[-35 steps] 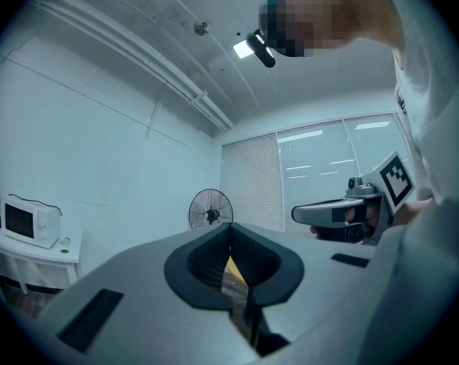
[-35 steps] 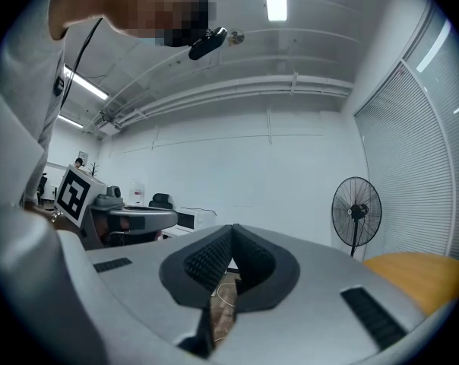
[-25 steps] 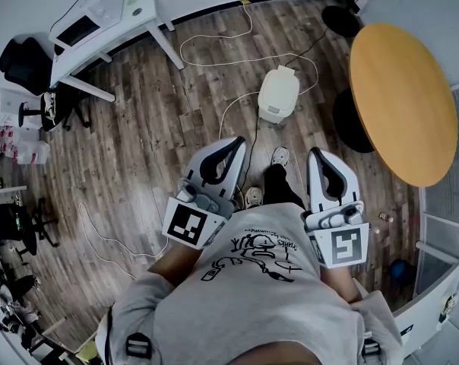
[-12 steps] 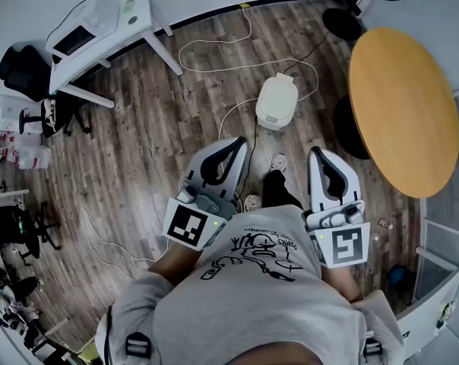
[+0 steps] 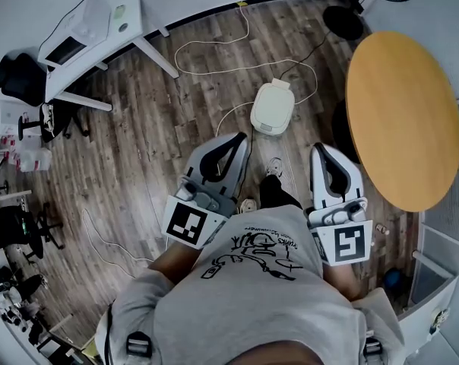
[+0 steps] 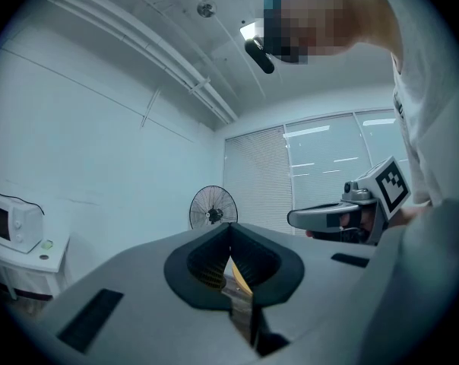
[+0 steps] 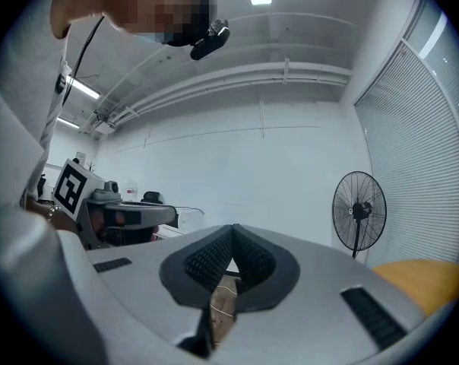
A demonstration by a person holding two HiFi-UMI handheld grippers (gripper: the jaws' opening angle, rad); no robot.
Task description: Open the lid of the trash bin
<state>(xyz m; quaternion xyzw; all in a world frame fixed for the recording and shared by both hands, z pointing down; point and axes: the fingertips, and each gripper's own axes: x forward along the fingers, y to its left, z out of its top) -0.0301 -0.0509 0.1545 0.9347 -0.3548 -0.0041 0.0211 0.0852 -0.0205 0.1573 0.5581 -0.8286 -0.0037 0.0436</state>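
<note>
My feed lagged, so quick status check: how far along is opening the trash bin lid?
Nothing done yet: the trash bin stands on the floor ahead with its lid down. In hand: nothing; the left gripper and right gripper are both shut and empty, held level in front of the person, short of the bin. Left: reach the bin and lift the lid.

the floor looked like worn, matt wood planks. the trash bin was smooth cream plastic. the round table had a smooth wooden top. the shirt was soft grey cloth.
</note>
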